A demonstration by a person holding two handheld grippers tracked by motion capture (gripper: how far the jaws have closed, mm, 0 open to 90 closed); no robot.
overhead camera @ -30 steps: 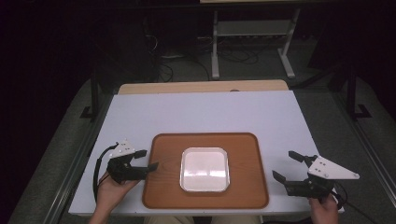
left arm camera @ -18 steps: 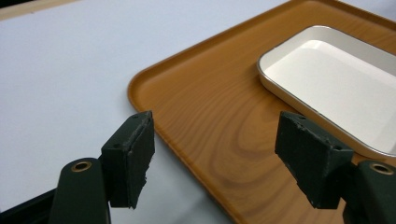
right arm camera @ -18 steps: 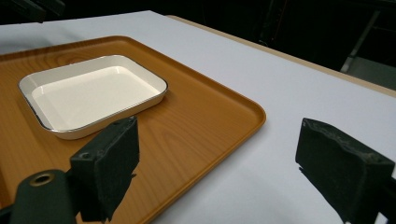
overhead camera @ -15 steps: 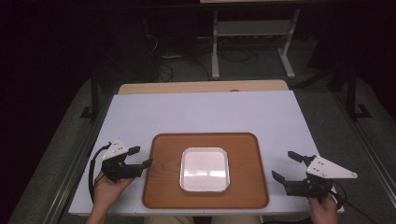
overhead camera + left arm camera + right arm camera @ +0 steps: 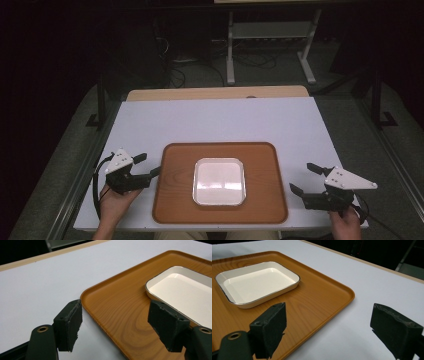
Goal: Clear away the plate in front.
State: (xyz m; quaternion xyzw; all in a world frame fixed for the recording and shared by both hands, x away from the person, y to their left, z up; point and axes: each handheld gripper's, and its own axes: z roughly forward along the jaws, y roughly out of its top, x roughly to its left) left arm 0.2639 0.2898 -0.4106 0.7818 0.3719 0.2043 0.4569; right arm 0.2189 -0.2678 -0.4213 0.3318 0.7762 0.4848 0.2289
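Note:
A brown wooden tray (image 5: 170, 200) lies at the near middle of the white table, with an empty white square dish (image 5: 219, 181) at its centre. My left gripper (image 5: 149, 164) is open just off the tray's left edge, held by a hand. In the left gripper view, the gripper (image 5: 117, 326) straddles the tray's rim (image 5: 100, 290), with the dish (image 5: 185, 292) ahead to the right. My right gripper (image 5: 301, 177) is open beside the tray's right edge. In the right gripper view, the gripper (image 5: 333, 332) frames the tray's corner (image 5: 317, 300) and the dish (image 5: 257, 283) sits beyond.
The white tabletop (image 5: 220, 120) stretches bare beyond the tray, ending in a pale wooden strip (image 5: 215, 93) at the far edge. On the dark floor behind stand a metal frame (image 5: 270, 45) and loose cables (image 5: 180, 70).
My left gripper has drawn back to the left, away from the tray's edge, and lifted slightly. The right gripper has hardly moved.

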